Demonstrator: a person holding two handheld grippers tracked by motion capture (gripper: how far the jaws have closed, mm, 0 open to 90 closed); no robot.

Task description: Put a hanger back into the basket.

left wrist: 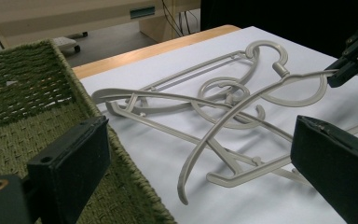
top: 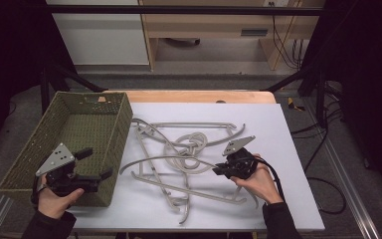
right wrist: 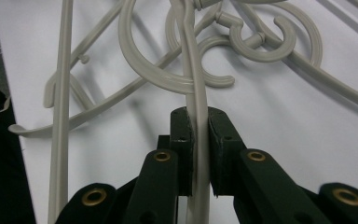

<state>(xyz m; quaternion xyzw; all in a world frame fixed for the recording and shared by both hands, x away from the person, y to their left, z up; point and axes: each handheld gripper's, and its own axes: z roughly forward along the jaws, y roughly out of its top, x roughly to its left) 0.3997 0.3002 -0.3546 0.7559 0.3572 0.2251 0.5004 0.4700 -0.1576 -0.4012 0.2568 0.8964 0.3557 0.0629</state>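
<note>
Several grey plastic hangers (top: 184, 149) lie tangled on the white table top (top: 278, 129). My right gripper (top: 219, 171) is shut on the arm of one hanger (top: 169, 158), which rises above the pile. Its pads (right wrist: 216, 135) press that arm (right wrist: 196, 93) from both sides, as the right gripper view shows. The left gripper view has the held hanger (left wrist: 223, 126) arching over the others, with the right gripper (left wrist: 349, 65) at its end. My left gripper (top: 97, 163) stands open over the near right corner of the green woven basket (top: 124, 119), with nothing between its fingers.
The basket (left wrist: 28, 93) sits at the table's left with nothing inside. A wooden table edge (top: 199, 95) runs along the back. Black frame bars (top: 298, 74) and cables (top: 323, 134) lie beyond the right side. Bare white surface lies to the right of the hangers.
</note>
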